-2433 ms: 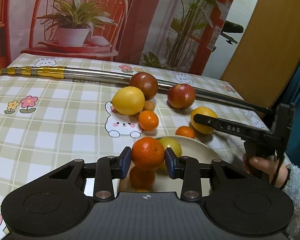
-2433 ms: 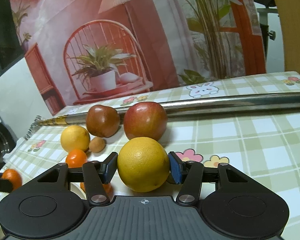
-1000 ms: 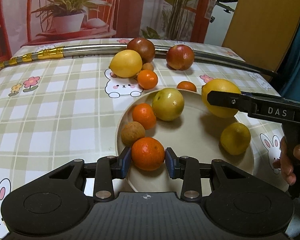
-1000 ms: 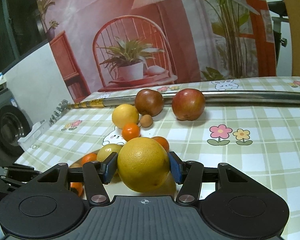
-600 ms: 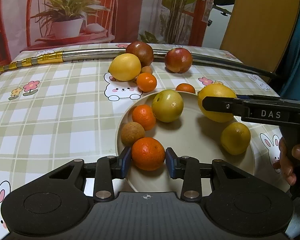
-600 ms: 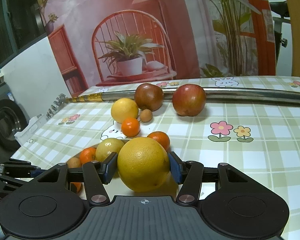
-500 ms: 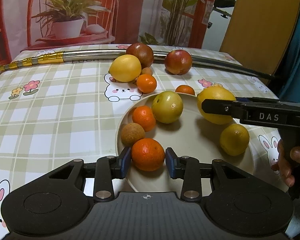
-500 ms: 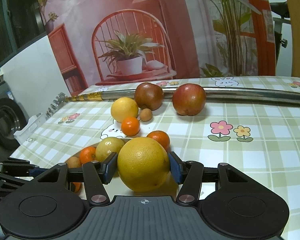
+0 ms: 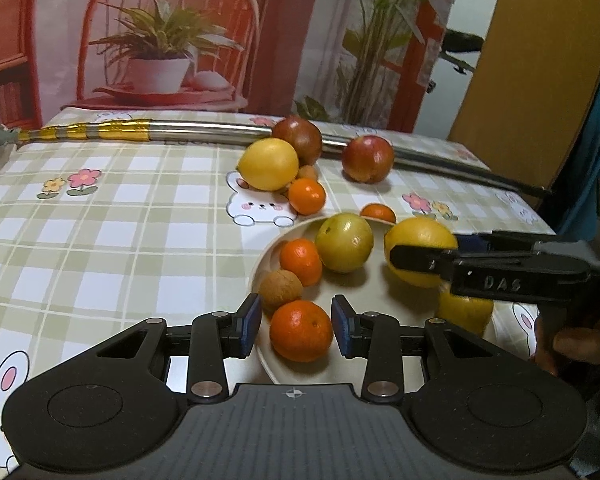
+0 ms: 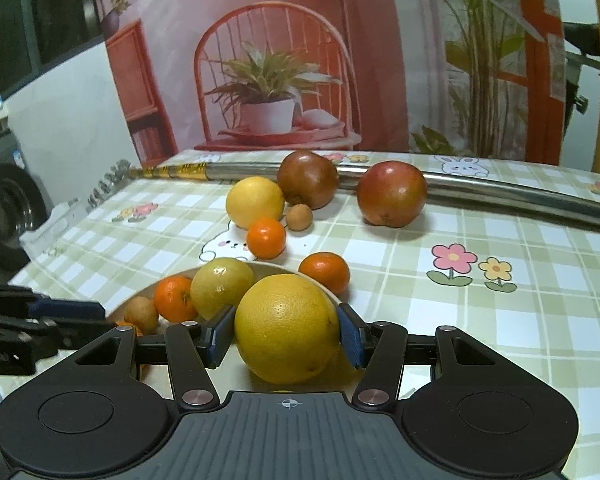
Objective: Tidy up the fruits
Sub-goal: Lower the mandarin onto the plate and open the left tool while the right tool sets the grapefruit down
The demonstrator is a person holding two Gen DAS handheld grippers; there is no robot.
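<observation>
Your left gripper: fingers spread, blue pads clear of the orange that sits between them on the plate.

Your right gripper: pads clamped on the large yellow citrus, held over the plate's far rim.

Just beyond your left fingers, on the plate: a brown round fruit, a mandarin, a green-yellow fruit; to their right, a yellow fruit.

Farther out, on the checked tablecloth: two mandarins, a lemon, two red apples, a metal pole.
</observation>
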